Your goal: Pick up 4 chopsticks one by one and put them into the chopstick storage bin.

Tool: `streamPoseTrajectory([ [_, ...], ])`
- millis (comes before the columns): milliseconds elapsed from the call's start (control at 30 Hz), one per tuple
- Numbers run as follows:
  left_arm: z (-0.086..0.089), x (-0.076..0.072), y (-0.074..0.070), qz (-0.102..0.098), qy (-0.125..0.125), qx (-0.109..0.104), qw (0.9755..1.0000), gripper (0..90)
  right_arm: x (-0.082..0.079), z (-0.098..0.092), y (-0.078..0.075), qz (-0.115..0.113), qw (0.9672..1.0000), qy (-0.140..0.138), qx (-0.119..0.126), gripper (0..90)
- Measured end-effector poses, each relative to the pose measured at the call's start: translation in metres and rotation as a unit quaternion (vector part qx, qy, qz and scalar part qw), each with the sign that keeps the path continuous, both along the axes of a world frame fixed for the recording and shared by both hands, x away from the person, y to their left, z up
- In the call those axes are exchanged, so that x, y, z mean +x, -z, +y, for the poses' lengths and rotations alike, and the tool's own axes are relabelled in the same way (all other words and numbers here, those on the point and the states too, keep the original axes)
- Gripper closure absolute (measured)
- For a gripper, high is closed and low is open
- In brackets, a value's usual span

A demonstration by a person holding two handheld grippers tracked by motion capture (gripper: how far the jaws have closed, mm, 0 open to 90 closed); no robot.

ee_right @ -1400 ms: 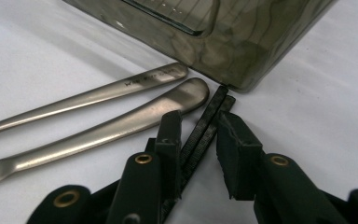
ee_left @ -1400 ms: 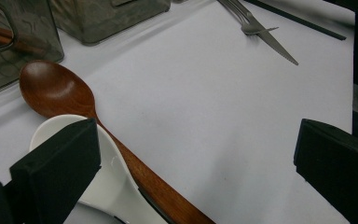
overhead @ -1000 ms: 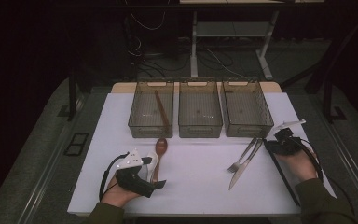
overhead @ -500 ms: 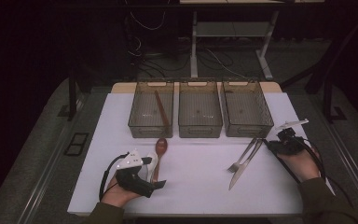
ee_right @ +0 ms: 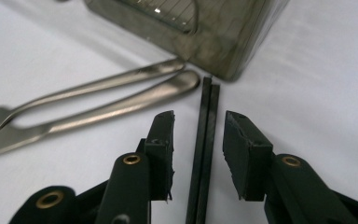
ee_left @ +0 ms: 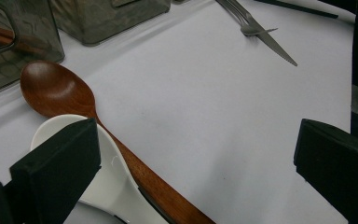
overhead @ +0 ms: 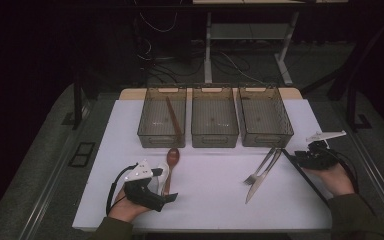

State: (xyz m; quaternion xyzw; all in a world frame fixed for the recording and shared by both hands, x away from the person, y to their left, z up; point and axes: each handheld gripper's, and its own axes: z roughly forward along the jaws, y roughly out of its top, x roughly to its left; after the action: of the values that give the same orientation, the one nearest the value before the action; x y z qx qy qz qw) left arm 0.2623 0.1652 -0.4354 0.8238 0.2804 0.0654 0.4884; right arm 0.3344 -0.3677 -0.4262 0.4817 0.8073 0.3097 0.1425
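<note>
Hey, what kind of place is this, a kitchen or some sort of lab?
Most likely a lab or recording workstation, not a kitchen. A white table holds three identical clear bins and loose cutlery laid out for sorting, in a dark room with cables and metal stand legs on the floor behind.

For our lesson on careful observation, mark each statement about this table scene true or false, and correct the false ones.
1. The right gripper has its jaws either side of the black chopsticks without pressing them. True; the jaws have just been opening.
2. The wooden spoon lies inside the middle bin. False: it lies on the white table, against the white spoon.
3. The left bin holds a long wooden utensil. True.
4. The fork and knife lie by the left gripper. False: they lie towards the right gripper.
5. The left gripper is shut on the wooden spoon. False: it is open.
</note>
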Motion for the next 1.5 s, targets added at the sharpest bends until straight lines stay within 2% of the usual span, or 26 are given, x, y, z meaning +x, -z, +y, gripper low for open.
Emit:
streamPoseTrajectory([
  [333, 0.000, 0.001, 0.000, 0.001, 0.000, -0.002, 1.0000, 0.0, -0.030, -0.020, -0.011, -0.002, 1.0000, -0.005, -0.002, 71.3],
  [633, 0.000, 0.001, 0.000, 0.001, 0.001, -0.001, 1.0000, 0.0, -0.045, -0.034, -0.002, 0.014, 0.9999, 0.002, 0.003, 77.7],
  [1067, 0.000, 0.001, 0.000, 0.000, 0.000, -0.002, 1.0000, 0.0, -0.047, -0.032, 0.007, 0.042, 0.9989, -0.017, -0.007, 81.3],
  [1500, 0.000, 0.001, 0.000, 0.000, 0.000, -0.002, 1.0000, 0.0, -0.045, -0.034, 0.011, 0.047, 0.9987, -0.015, -0.016, 83.0],
])
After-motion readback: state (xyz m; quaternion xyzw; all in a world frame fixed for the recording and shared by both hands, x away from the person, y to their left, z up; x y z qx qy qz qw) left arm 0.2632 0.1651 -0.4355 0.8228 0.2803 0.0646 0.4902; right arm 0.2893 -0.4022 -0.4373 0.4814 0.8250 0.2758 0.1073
